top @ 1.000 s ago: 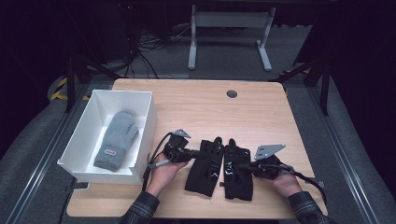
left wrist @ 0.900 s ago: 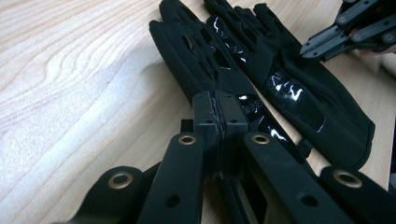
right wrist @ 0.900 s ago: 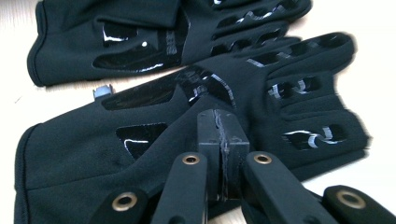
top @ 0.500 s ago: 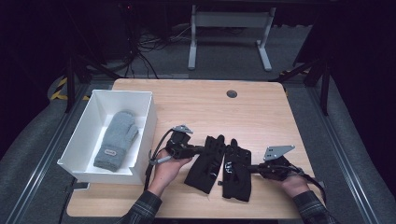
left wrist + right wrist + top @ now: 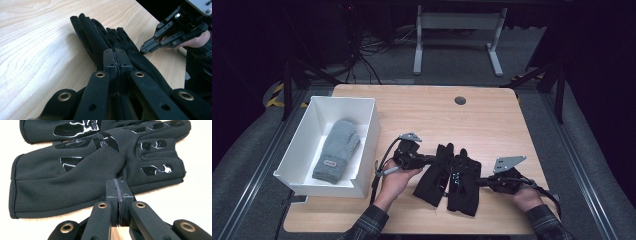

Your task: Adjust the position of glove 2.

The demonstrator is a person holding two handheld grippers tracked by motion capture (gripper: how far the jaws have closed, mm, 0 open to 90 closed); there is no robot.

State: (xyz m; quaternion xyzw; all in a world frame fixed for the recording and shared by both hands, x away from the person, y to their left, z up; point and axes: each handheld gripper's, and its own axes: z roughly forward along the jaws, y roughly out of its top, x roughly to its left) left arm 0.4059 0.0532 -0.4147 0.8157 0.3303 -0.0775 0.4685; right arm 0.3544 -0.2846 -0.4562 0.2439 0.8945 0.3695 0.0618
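Two black gloves lie side by side, palms up, at the front middle of the wooden table, the left glove point(image 5: 435, 176) beside the right glove point(image 5: 465, 184). My left gripper point(image 5: 432, 160) is shut, its tips over the left glove's point(image 5: 87, 35) outer edge. My right gripper point(image 5: 482, 182) is also shut, its tips touching the right glove's point(image 5: 75, 170) edge near the thumb. No fabric shows between either pair of jaws. In the left gripper view my left gripper point(image 5: 117, 53) faces the right gripper point(image 5: 148, 49) across the gloves. The right gripper point(image 5: 118, 183) looks over both gloves.
A white box point(image 5: 368, 140) stands at the table's left side with a grey mitten point(image 5: 336, 149) lying in it. A round cable hole point(image 5: 460, 100) sits near the far edge. Bare wood stretches behind the gloves.
The right gripper has slid a little to the right and toward the table's front edge. The left gripper and both gloves have hardly moved.
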